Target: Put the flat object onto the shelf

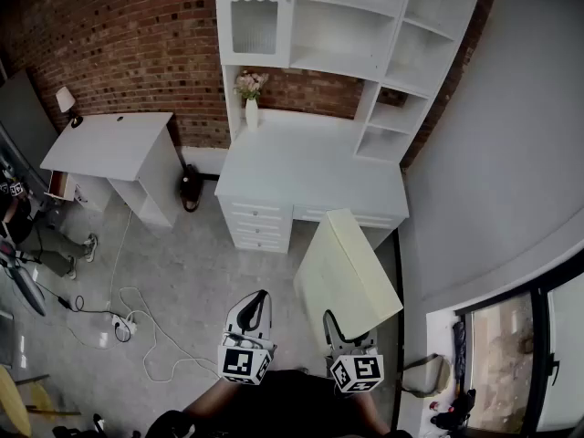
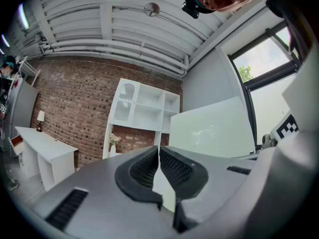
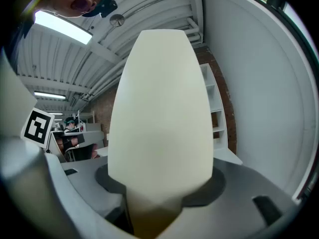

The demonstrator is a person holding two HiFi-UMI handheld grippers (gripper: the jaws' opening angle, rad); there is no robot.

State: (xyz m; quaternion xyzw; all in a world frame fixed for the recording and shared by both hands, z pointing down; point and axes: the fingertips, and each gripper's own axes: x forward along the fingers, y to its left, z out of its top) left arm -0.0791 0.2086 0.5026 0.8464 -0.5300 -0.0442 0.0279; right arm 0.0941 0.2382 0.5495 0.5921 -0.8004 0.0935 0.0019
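The flat object is a pale yellow board [image 1: 345, 272]. It sticks out forward from my right gripper [image 1: 339, 325], which is shut on its near end. In the right gripper view the board [image 3: 162, 118] fills the middle and hides the jaws of the right gripper [image 3: 159, 193]. My left gripper [image 1: 262, 297] hangs beside it to the left, shut, with nothing between its pads [image 2: 172, 166]. From the left gripper [image 2: 159, 156] the board [image 2: 212, 128] shows at the right. The white shelf unit [image 1: 365, 26] stands ahead against the brick wall, well beyond both grippers.
Below the shelves is a white desk [image 1: 310, 167] with drawers and a vase of flowers [image 1: 251, 94]. A second white table [image 1: 114, 144] stands at the left. Cables [image 1: 137, 331] lie on the floor. A seated person [image 1: 14, 213] is at the far left, a grey wall [image 1: 511, 153] at the right.
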